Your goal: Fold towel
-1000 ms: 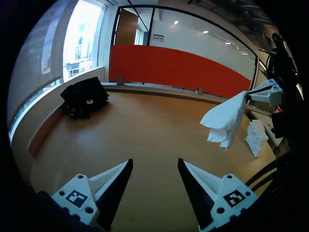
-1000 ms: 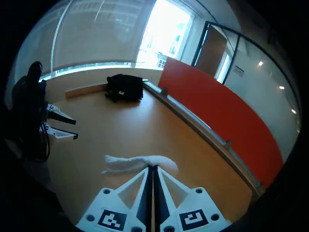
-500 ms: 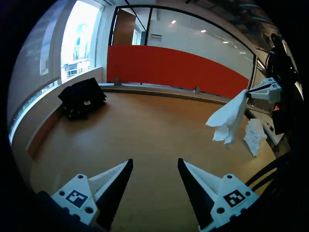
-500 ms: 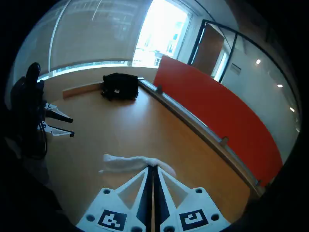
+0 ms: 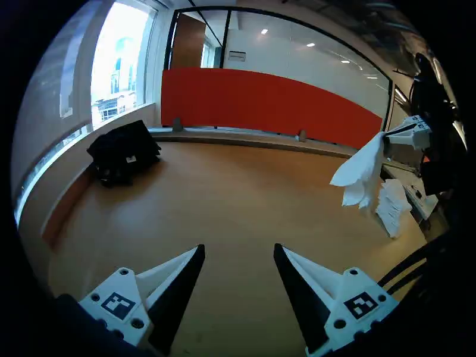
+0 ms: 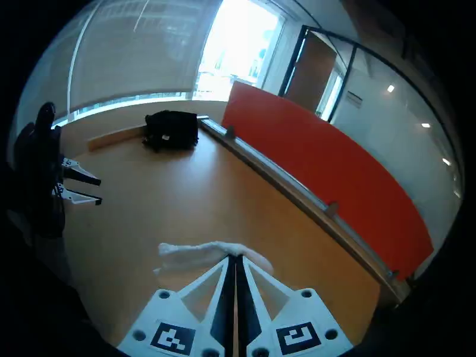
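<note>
Change: over the last second your right gripper (image 5: 387,138) has carried the towel (image 5: 362,174) further right and a little higher in the left gripper view; your left gripper (image 5: 238,247) sits as before.
Right gripper: in its own view its fingers (image 6: 235,259) are pressed together to a thin slit, pinching a bunched fold of the towel (image 6: 205,252) at the tips.
Towel: white and crumpled, off the table (image 5: 226,190). In the left gripper view it hangs down from the pinched corner in loose folds above the table's right side.
Left gripper: you hold it wide apart with nothing between the fingers, low over the near part of the wooden table. In the right gripper view it shows at the far left (image 6: 100,191), fingers spread, well apart from the towel.
Pile of white cloths (image 5: 392,205): lies at the table's right edge, just below and beside the hanging towel as the left gripper view frames it.
Black bag (image 5: 122,152): rests at the table's far left corner, under the window (image 5: 116,77); the right gripper view also catches it (image 6: 171,130).
Red panel (image 5: 268,104): runs along the table's far edge.
</note>
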Tool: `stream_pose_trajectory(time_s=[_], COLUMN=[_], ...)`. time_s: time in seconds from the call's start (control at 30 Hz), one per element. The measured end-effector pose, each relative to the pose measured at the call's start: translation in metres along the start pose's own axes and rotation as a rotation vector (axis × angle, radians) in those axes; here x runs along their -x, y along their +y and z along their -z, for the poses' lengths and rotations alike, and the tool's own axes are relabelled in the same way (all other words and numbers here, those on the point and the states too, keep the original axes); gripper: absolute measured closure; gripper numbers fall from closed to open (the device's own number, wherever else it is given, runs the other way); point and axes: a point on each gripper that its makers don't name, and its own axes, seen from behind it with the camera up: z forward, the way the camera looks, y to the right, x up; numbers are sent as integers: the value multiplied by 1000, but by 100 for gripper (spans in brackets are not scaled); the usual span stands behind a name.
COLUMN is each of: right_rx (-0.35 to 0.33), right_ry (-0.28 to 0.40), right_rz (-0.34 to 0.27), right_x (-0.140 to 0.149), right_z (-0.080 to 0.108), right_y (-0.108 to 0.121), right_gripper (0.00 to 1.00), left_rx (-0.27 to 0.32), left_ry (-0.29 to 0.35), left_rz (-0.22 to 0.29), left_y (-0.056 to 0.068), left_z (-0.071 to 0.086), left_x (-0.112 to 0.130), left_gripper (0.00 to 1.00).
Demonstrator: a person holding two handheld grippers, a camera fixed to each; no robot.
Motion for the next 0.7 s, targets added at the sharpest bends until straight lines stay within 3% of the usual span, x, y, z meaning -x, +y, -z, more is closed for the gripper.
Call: stream_pose_trajectory(time_s=[0.7], right_rx=[76], right_ry=[-22], right_rz=[-84], right_x=[43], right_z=[18], right_y=[103], right_gripper=[98], left_rx=[-27], left_ry=[-20], left_rz=[-32], left_y=[8], left_z=[-16], left_x=[-4], left_gripper=[15])
